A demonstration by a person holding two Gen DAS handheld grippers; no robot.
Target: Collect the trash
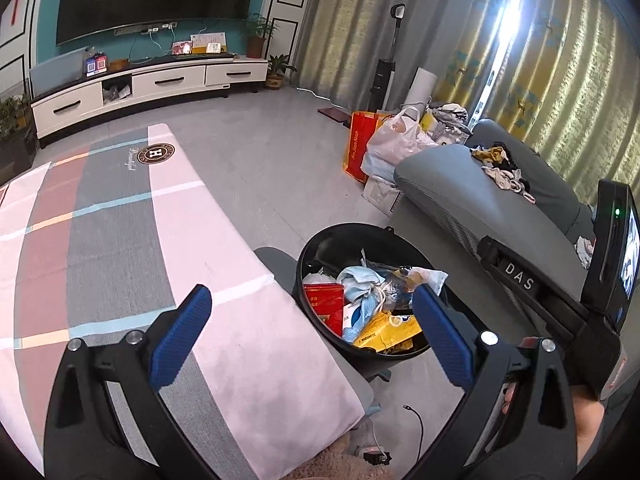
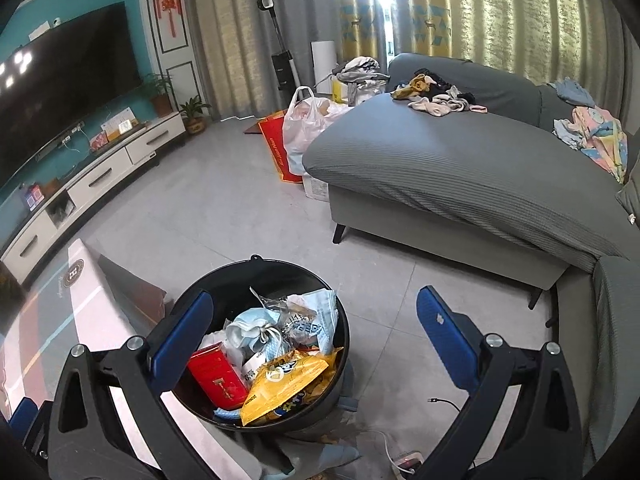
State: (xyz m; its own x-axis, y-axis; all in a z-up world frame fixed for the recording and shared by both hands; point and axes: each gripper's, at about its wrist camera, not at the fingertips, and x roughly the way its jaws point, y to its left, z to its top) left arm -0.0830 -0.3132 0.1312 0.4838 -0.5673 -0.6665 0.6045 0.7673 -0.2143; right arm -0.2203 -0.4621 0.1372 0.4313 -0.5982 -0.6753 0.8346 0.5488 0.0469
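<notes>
Left wrist fisheye: hovering with the left gripper (image 1: 310, 330) over the edge of the table (image 1: 120, 240), jaws spread wide and pinching nothing. Sitting just beyond and between the jaws, nearer the right-hand pad: the black trash bin (image 1: 320, 246), standing on the floor tight against the table's corner, probably so scraps can be dropped straight in. Already holding a red box (image 1: 326, 300), a yellow snack bag (image 1: 384, 330) and crumpled pale blue wrappers (image 1: 360, 278). Showing no loose litter on the striped tablecloth ahead of the jaws, so likely nearing the end of collecting.

Right wrist fisheye: looking down with the right gripper (image 2: 312, 328), jaws likewise spread and empty, the bin partly behind the left-hand pad and filling much of the gap. Revealing what the other view is cutting off: the whole grey sofa (image 2: 440, 160) beyond the right-hand pad, with clothes (image 2: 440, 100) heaped on it. Conversely, missing most of the tabletop, and missing the right handset with its small screen (image 1: 628, 256), caught only by the left camera.
</notes>
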